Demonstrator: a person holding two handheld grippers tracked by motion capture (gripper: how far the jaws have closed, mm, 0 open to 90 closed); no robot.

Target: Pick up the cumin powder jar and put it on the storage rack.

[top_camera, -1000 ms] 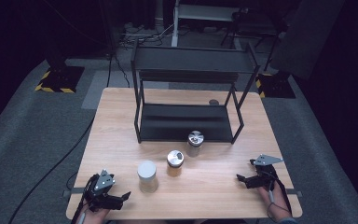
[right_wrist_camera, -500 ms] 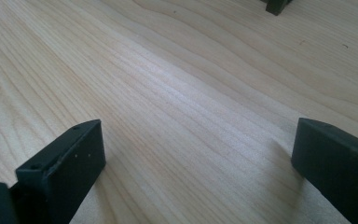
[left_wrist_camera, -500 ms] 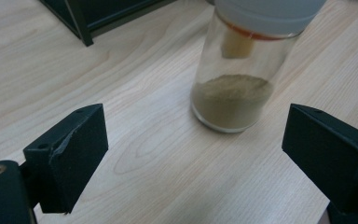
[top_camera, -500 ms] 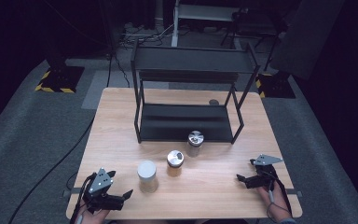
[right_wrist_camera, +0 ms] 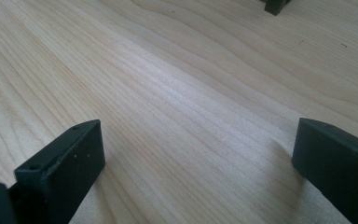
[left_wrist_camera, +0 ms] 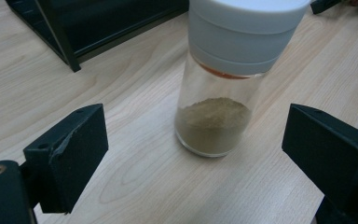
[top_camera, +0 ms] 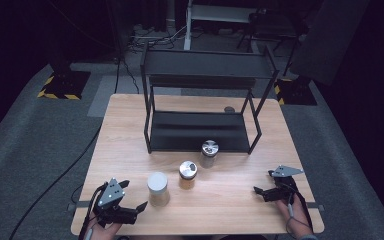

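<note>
Three spice jars stand on the wooden table (top_camera: 230, 200). A white-lidded glass jar (top_camera: 158, 188) holds brownish powder; in the left gripper view this jar (left_wrist_camera: 223, 88) rises just beyond the jaws, apart from them. A jar with a shiny lid and orange contents (top_camera: 187, 174) stands to its right, and a silver-lidded jar (top_camera: 209, 153) sits in front of the black rack (top_camera: 200, 100). My left gripper (top_camera: 132, 195) lies near the table's front left corner, open and pointing at the white-lidded jar. My right gripper (top_camera: 265, 182) rests open at the front right over bare wood (right_wrist_camera: 191, 107).
The black two-level metal rack stands at the back of the table, with its lower shelf (top_camera: 195, 131) bare. A small dark round object (top_camera: 229, 109) lies behind the rack on the right. Cables trail on the dark floor around the table.
My left gripper has shifted slightly at the front left corner. The jars and my right gripper stay where they were.
</note>
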